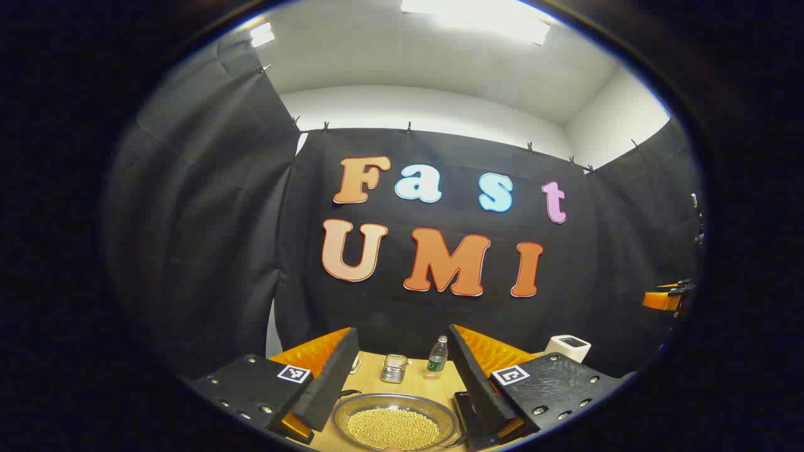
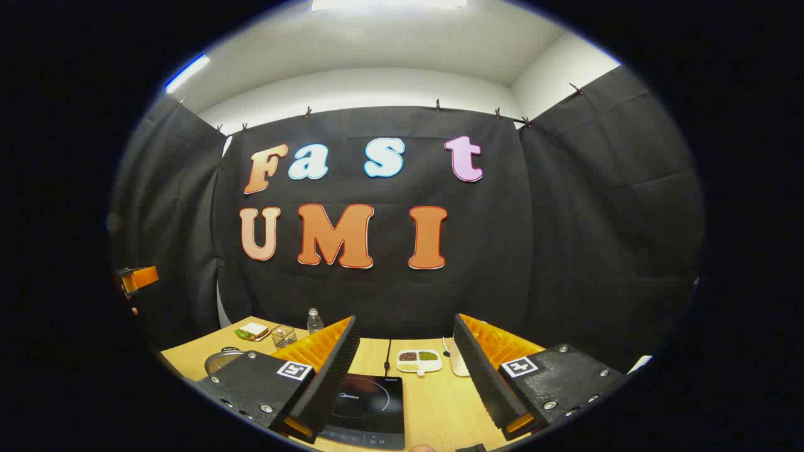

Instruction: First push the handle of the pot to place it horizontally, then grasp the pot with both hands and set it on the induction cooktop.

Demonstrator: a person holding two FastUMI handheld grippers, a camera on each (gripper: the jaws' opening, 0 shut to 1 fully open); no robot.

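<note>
My left tongs (image 1: 397, 376) spread, pot (image 1: 394, 424) of beans on surface (image 1: 377, 367) between fingers. My right tongs (image 2: 405, 370) spread over induction cooktop (image 2: 367, 405); pot left of cooktop.

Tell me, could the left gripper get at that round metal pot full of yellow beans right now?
Probably yes. The left gripper is open, and the round metal pot of yellow beans lies straight ahead between its fingers on the wooden table, with nothing in between.
</note>
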